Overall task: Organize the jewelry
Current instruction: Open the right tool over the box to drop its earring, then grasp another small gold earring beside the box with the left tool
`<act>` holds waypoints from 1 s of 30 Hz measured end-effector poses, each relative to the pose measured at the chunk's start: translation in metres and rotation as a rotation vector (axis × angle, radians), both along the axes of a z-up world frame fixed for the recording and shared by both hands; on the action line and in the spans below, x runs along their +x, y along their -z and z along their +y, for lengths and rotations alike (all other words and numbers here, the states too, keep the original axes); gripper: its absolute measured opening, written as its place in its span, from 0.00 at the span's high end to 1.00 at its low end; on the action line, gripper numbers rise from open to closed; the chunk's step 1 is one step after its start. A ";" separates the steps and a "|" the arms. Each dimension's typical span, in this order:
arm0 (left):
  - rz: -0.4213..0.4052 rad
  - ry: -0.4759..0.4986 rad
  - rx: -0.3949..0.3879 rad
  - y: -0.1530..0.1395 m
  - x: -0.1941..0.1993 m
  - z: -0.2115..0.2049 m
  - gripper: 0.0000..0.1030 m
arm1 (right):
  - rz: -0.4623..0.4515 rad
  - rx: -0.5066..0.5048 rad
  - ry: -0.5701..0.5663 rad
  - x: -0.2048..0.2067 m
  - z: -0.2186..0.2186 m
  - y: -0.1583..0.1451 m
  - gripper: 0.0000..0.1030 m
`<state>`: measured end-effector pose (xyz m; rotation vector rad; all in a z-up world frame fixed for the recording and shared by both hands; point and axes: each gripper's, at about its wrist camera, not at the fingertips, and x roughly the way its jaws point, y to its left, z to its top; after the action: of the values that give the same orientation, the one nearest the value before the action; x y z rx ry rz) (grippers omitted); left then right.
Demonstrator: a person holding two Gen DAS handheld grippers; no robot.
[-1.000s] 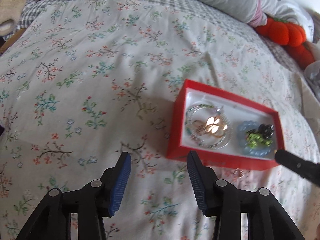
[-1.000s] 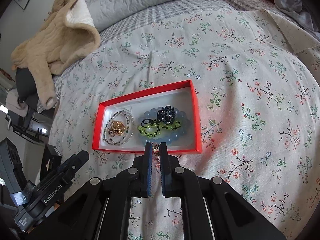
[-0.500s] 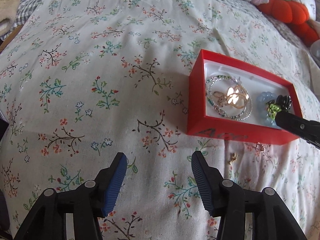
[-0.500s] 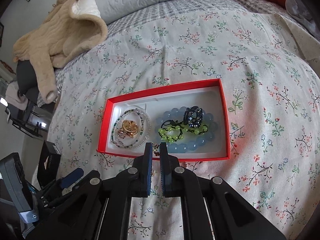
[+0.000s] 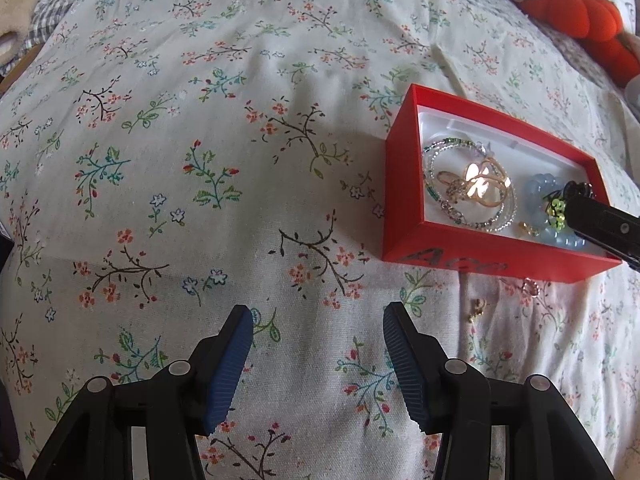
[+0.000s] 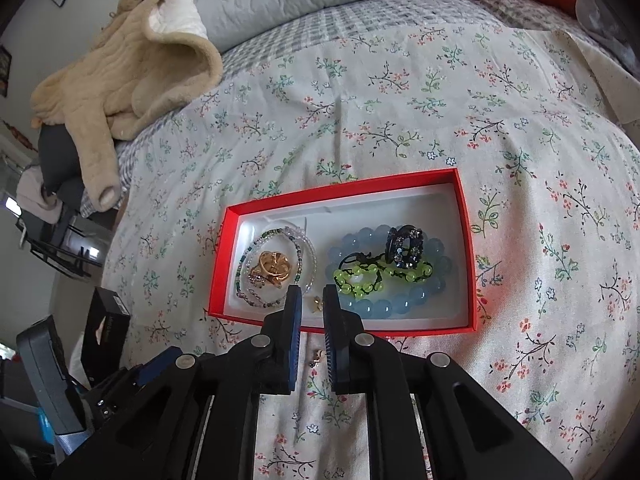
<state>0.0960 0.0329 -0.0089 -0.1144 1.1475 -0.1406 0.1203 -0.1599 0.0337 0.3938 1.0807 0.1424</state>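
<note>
Right gripper (image 6: 311,296) slightly parted, empty

The red box (image 5: 472,256) bears dark lettering on its near side wall, seen from the left wrist; it is smeared and foreshortened, and only a capital "A" followed by rounded letters can be made out, so the word cannot be read for sure. In the right wrist view a black carton (image 6: 107,320) at the bed's left edge carries a line of small pale print along its side, too small to read. Nothing else shows any text.
</note>
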 end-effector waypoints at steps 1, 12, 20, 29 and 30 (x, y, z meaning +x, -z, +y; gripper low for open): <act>0.001 0.000 -0.002 0.000 0.000 0.000 0.44 | 0.000 0.003 0.001 -0.001 -0.001 -0.001 0.86; 0.013 0.006 -0.008 0.000 -0.005 -0.010 0.44 | 0.030 -0.056 0.005 -0.028 -0.020 -0.007 0.63; 0.024 0.042 -0.014 0.006 -0.012 -0.029 0.44 | 0.126 -0.098 0.027 -0.048 -0.037 0.013 0.53; 0.090 0.062 -0.141 0.019 -0.007 -0.043 0.58 | 0.181 -0.104 0.053 -0.048 -0.058 0.027 0.53; 0.093 0.064 -0.164 0.019 -0.005 -0.043 0.60 | 0.186 -0.105 0.058 -0.048 -0.060 0.029 0.53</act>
<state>0.0906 -0.0106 -0.0280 -0.2318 1.2319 -0.2894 0.0726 -0.2200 0.0047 0.3485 1.2531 -0.0026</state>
